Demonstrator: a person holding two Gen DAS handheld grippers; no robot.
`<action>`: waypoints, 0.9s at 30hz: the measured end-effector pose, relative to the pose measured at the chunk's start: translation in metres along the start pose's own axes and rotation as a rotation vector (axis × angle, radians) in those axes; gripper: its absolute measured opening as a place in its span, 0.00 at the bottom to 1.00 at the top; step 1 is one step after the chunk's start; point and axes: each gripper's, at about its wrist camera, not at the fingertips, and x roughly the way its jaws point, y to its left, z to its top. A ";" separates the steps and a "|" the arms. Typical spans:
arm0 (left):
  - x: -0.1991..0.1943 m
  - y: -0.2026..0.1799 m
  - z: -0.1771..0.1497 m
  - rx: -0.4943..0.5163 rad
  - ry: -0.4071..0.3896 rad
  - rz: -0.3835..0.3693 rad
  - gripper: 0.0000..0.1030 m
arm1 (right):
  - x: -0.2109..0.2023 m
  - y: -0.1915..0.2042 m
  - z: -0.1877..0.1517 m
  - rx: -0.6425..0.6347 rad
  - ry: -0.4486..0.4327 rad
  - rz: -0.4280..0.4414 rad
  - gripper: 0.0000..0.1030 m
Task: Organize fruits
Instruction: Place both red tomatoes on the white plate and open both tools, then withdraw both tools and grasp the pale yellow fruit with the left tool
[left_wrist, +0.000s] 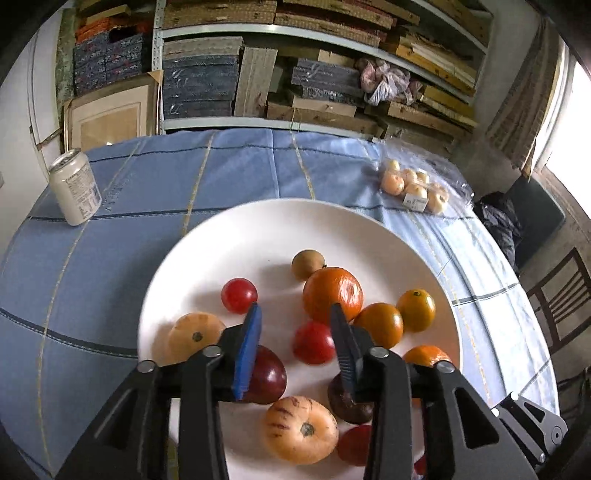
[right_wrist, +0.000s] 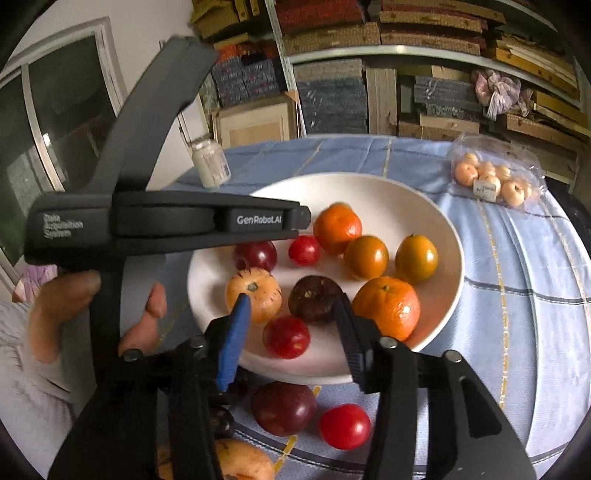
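Two grippers: left gripper (left_wrist: 295, 314) and right gripper (right_wrist: 293, 304) are hovering over the plate (left_wrist: 258, 229), jaws parted, gripping nothing.
Fruits: sitting on the plate; striped fruit (left_wrist: 301, 430) is pointing its stem upward.
Strays: plum (right_wrist: 284, 408) and tomato (right_wrist: 344, 425) are lying beside the plate.
Surface: blue checked tablecloth (left_wrist: 110, 258).
Room: stacked shelves (left_wrist: 295, 33) behind.

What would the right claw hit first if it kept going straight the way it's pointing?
Probably the red tomato at the near edge of the white plate, framed by the open right claw; depth is hard to judge.
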 end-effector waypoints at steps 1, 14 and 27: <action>-0.004 0.000 0.000 -0.002 -0.007 0.002 0.43 | -0.005 0.001 0.000 -0.001 -0.013 -0.002 0.47; -0.134 0.018 -0.123 -0.005 -0.114 0.092 0.81 | -0.094 -0.022 -0.051 0.196 -0.180 -0.050 0.76; -0.171 -0.026 -0.259 0.173 -0.088 0.116 0.93 | -0.120 -0.033 -0.087 0.325 -0.209 -0.057 0.90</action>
